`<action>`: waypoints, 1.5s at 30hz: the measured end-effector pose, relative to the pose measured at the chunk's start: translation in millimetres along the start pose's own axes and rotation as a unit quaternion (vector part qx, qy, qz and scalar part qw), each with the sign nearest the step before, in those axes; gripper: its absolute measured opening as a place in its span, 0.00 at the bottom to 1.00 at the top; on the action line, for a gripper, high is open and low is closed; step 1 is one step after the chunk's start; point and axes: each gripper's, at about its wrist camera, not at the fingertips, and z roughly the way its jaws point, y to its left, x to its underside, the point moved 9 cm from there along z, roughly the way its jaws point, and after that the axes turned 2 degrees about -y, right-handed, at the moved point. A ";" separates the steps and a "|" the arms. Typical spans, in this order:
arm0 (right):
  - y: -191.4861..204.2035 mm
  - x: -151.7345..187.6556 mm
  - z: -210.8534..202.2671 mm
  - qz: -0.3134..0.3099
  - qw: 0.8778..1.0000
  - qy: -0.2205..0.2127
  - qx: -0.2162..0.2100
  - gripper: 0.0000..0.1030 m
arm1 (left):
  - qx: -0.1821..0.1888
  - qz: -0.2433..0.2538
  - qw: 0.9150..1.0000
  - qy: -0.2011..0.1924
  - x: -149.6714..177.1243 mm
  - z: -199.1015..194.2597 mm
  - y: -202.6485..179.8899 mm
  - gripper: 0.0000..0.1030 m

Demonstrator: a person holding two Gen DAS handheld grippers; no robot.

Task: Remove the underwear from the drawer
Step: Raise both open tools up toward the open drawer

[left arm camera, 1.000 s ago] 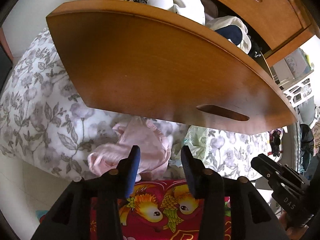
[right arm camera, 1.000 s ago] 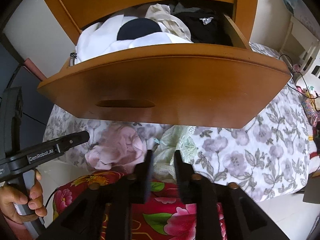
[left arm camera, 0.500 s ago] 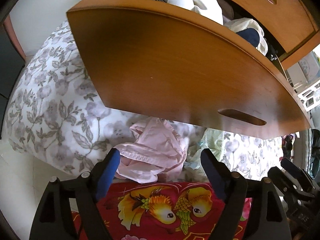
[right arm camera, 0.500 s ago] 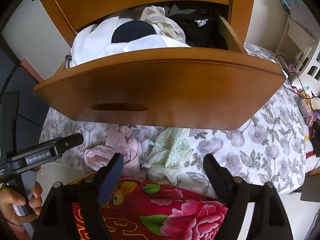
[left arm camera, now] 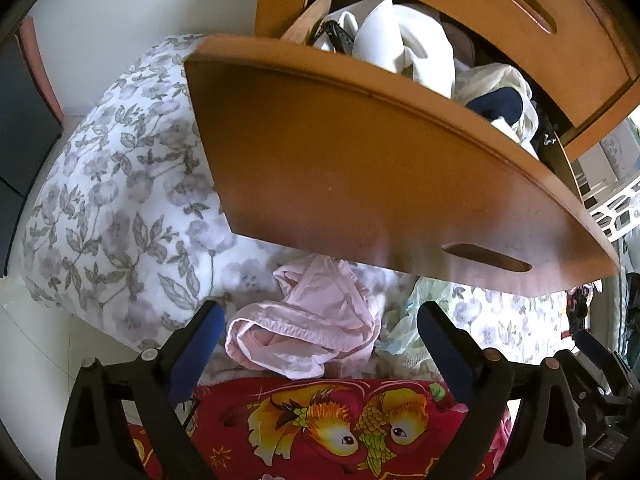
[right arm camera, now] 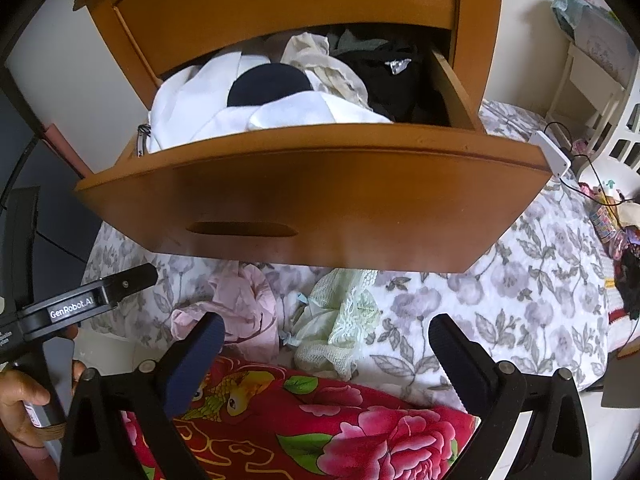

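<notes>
Wooden drawer (right arm camera: 320, 192) front hides its clothes' lower part; both grippers (left arm camera: 318, 330) (right arm camera: 326, 338) opening, empty.

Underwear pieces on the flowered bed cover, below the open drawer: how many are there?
2. The pink piece lies to the left, the pale green lace piece just right of it. More may be hidden under the drawer front.

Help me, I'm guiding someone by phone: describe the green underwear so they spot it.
Find the open wooden drawer; below its front, on the floral bedspread, two garments lie. The pale green underwear is lacy, unlike the smooth pink underwear beside it.
</notes>
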 end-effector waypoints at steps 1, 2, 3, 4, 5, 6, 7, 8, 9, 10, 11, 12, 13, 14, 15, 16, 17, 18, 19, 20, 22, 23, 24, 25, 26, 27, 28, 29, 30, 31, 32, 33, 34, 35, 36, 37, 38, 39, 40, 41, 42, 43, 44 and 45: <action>0.1 -0.5 -0.7 -0.001 1.000 -0.002 0.001 1.00 | 0.001 0.000 1.000 -0.003 -1.0 -1.3 -0.5 0.94; 0.2 -1.5 -1.9 -0.003 1.000 -0.006 0.002 1.00 | 0.002 0.001 1.000 -0.005 -1.6 -2.1 -1.2 0.95; 0.1 -2.2 -2.8 -0.004 1.000 -0.008 0.002 1.00 | 0.004 0.001 1.000 -0.006 -1.9 -2.5 -2.0 0.95; 0.1 -2.9 -3.8 -0.005 1.000 -0.011 0.003 1.00 | 0.006 0.001 1.000 -0.007 -2.5 -3.6 -3.0 0.95; -0.5 -3.6 -5.2 -0.006 1.000 -0.013 0.004 1.00 | 0.009 0.001 1.000 -0.010 -3.2 -4.9 -4.0 0.95; -0.7 -4.3 -6.4 -0.008 1.000 -0.016 0.005 1.00 | 0.013 0.002 1.000 -0.013 -4.2 -6.9 -5.3 0.95; -1.1 -4.9 -7.4 -0.010 1.000 -0.018 0.006 1.00 | 0.016 0.002 1.000 -0.016 -5.0 -8.5 -6.4 0.95; -2.0 -5.6 -8.7 -0.012 1.000 -0.022 0.008 1.00 | 0.020 0.002 1.000 -0.020 -6.3 -10.7 -7.7 0.95; -3.0 -6.2 -9.8 -0.012 1.000 -0.024 0.010 1.00 | 0.023 0.002 0.999 -0.022 -7.3 -12.4 -8.4 0.95; -4.4 -7.2 -11.7 -0.011 1.000 -0.027 0.010 1.00 | 0.026 0.002 0.999 -0.025 -8.4 -15.1 -9.3 0.95; -5.4 -7.9 -13.1 -0.010 0.999 -0.029 0.009 1.00 | 0.029 0.004 0.999 -0.030 -9.4 -18.1 -10.2 0.95; -6.4 -8.7 -15.0 -0.009 0.999 -0.031 0.008 1.00 | 0.030 0.006 0.999 -0.035 -10.9 -21.8 -11.1 0.95; -7.1 -10.0 -17.4 -0.008 0.999 -0.035 0.006 1.00 | 0.032 0.009 0.999 -0.039 -12.1 -24.7 -11.8 0.95; -6.9 -11.4 -20.2 -0.009 0.999 -0.039 0.003 1.00 | 0.035 0.012 0.998 -0.044 -13.7 -28.9 -13.5 0.95; -6.6 -12.5 -22.6 -0.009 0.999 -0.042 0.001 1.00 | 0.039 0.016 0.998 -0.049 -15.2 -33.5 -15.3 0.95; -6.4 -14.1 -26.4 -0.011 0.999 -0.047 0.000 1.00 | 0.041 0.020 0.997 -0.054 -16.3 -37.6 -16.7 0.95; -6.1 -15.9 -30.0 -0.013 0.999 -0.053 0.000 1.00 | 0.044 0.027 0.997 -0.060 -17.7 -42.7 -19.1 0.95; -5.9 -18.2 -34.6 -0.014 0.998 -0.061 -0.001 1.00 | 0.046 0.033 0.996 -0.065 -19.0 -47.5 -21.2 0.95; -6.0 -20.1 -38.5 -0.015 0.998 -0.067 -0.001 1.00 | 0.047 0.036 0.996 -0.070 -19.8 -51.3 -22.6 0.95; -5.8 -22.0 -42.4 -0.016 0.997 -0.072 -0.002 1.00 | 0.050 0.041 0.995 -0.075 -21.2 -56.7 -25.0 0.95; -5.0 -27.8 -52.5 -0.020 0.996 -0.088 -0.002 1.00 | 0.056 0.050 0.994 -0.082 -23.3 -64.8 -29.3 0.95; -5.0 -30.1 -56.6 -0.023 0.995 -0.094 -0.002 1.00 | 0.059 0.054 0.993 -0.087 -24.5 -69.7 -31.5 0.95; -4.5 -33.2 -61.7 -0.028 0.994 -0.102 0.000 1.00 | 0.061 0.057 0.992 -0.091 -26.0 -74.0 -33.0 0.95; -3.7 -35.1 -64.5 -0.031 0.994 -0.107 0.000 1.00 | 0.063 0.061 0.991 -0.098 -27.8 -79.1 -34.6 0.95; -3.6 -38.2 -68.9 -0.035 0.993 -0.114 0.001 1.00 | 0.064 0.065 0.990 -0.104 -29.9 -84.5 -36.0 0.95; -3.8 -40.9 -73.2 -0.039 0.992 -0.121 0.004 1.00 | 0.064 0.068 0.989 -0.111 -32.2 -89.8 -36.8 0.95; -4.5 -43.3 -76.2 -0.043 0.991 -0.125 0.006 1.00 | 0.063 0.070 0.989 -0.116 -34.1 -93.8 -37.2 0.95; -5.3 -45.7 -78.5 -0.046 0.991 -0.129 0.009 1.00 | 0.060 0.073 0.988 -0.122 -37.2 -98.2 -37.0 0.95; -6.5 -48.1 -80.5 -0.049 0.990 -0.132 0.014 1.00 | 0.058 0.075 0.987 -0.127 -39.7 -101.5 -36.6 0.95; -8.6 -51.9 -83.1 -0.052 0.989 -0.136 0.019 1.00 | 0.055 0.076 0.987 -0.131 -43.1 -104.8 -35.9 0.95; -9.8 -54.7 -84.9 -0.054 0.989 -0.139 0.021 1.00 | 0.053 0.077 0.987 -0.134 -47.0 -107.0 -35.4 0.95; -11.3 -57.8 -86.4 -0.055 0.988 -0.142 0.022 1.00 | 0.051 0.078 0.986 -0.135 -51.7 -109.2 -35.0 0.95; -12.0 -60.9 -88.4 -0.057 0.987 -0.145 0.023 1.00 | 0.049 0.078 0.986 -0.136 -54.4 -109.9 -34.4 0.95; -13.2 -64.2 -90.7 -0.058 0.987 -0.149 0.025 1.00 | 0.048 0.076 0.986 -0.139 -58.0 -111.2 -34.1 0.95; -14.2 -66.7 -92.1 -0.059 0.986 -0.151 0.026 1.00 | 0.049 0.074 0.986 -0.141 -61.9 -112.7 -34.0 0.95; -14.9 -69.8 -93.3 -0.060 0.986 -0.153 0.027 1.00 | 0.050 0.072 0.986 -0.141 -64.6 -113.4 -34.3 0.95; -15.8 -73.3 -94.3 -0.061 0.986 -0.155 0.028 1.00 | 0.053 0.069 0.986 -0.142 -68.0 -113.9 -34.7 0.95; -16.2 -77.1 -95.0 -0.063 0.985 -0.156 0.029 1.00 | 0.055 0.066 0.986 -0.142 -71.1 -114.6 -35.0 0.95; -16.2 -78.3 -96.2 -0.065 0.985 -0.158 0.030 1.00 | 0.058 0.062 0.986 -0.141 -75.7 -114.9 -35.4 0.95; -15.7 -82.6 -97.1 -0.069 0.984 -0.160 0.032 1.00 | 0.058 0.059 0.987 -0.141 -78.6 -114.8 -35.5 0.95; -15.3 -85.5 -98.0 -0.072 0.984 -0.162 0.033 1.00 | 0.055 0.057 0.987 -0.141 -82.8 -114.7 -35.4 0.95; -14.4 -88.8 -97.6 -0.075 0.983 -0.164 0.032 1.00 | 0.053 0.057 0.987 -0.142 -87.1 -114.6 -35.8 0.95; -13.3 -91.9 -97.1 -0.076 0.983 -0.164 0.029 1.00 | 0.052 0.057 0.987 -0.144 -90.3 -114.3 -36.5 0.95; -12.6 -93.7 -96.3 -0.077 0.983 -0.165 0.025 1.00 | 0.051 0.057 0.986 -0.145 -94.2 -113.3 -37.3 0.95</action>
